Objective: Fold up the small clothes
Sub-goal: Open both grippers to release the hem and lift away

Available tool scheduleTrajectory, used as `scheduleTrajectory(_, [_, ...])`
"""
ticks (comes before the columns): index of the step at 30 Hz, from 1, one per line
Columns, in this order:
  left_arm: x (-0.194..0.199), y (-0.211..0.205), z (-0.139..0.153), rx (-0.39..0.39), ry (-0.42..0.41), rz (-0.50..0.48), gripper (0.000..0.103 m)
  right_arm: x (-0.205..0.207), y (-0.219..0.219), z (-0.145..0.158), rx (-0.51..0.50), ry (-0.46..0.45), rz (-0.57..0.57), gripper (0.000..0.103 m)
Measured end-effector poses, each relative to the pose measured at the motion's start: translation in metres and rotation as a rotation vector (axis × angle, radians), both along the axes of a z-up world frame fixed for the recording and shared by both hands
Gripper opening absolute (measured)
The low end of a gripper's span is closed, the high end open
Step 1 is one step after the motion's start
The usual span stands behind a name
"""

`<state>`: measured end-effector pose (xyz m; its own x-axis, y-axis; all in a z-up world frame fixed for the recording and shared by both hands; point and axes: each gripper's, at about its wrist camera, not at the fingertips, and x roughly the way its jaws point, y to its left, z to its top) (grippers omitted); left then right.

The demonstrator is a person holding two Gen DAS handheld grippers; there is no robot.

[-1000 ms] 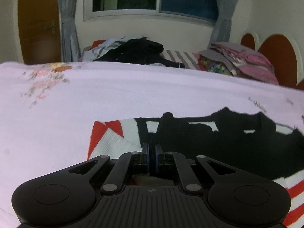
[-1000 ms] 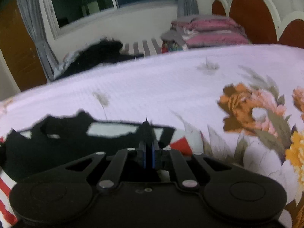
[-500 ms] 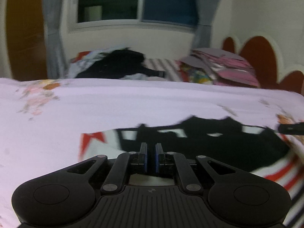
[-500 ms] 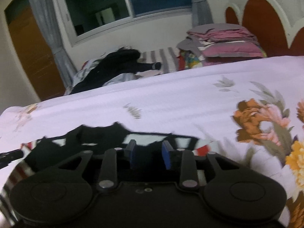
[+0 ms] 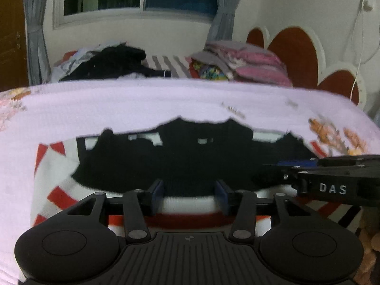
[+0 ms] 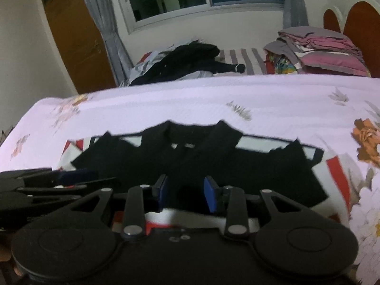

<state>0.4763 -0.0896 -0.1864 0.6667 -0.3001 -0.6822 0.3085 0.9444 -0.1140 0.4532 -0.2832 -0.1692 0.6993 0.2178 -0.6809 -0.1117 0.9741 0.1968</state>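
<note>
Now the small black short-sleeved shirt [image 6: 190,163] lies spread flat on a white cloth with red and black stripes [image 5: 57,166], and this cloth lies on the bed with the pale lilac flowered cover [image 5: 166,102]. The collar of the shirt points toward the far side of the bed. The left hand-held gripper [image 5: 191,193] is above the near hem of the shirt, its blue-padded jaws wide apart and holding nothing. The right hand-held gripper [image 6: 186,196] is also over the near hem, jaws apart and empty. Each hand-held gripper shows at the edge of the other's view. Behind the bed are a heap of dark clothes [image 6: 187,59] and a stack of folded pink and grey clothes [image 6: 320,47].
</note>
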Motion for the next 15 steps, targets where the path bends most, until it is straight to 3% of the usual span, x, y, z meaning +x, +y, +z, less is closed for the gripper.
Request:
scheduleTrajectory(3, [0.001,0.001,-0.013,0.029,0.028,0.013,0.048,-0.003,0.004,-0.007,-0.023,0.016,0.004,0.033])
scheduleTrajectory(11, [0.0,0.008,-0.013,0.065,0.028,0.02,0.048,-0.012,-0.01,-0.018,-0.135,0.031,-0.037,0.031])
scheduleTrajectory(15, [-0.002,0.015,-0.013,0.072,0.033,0.029,0.048,-0.022,-0.03,-0.018,-0.131,0.037,-0.082,0.031])
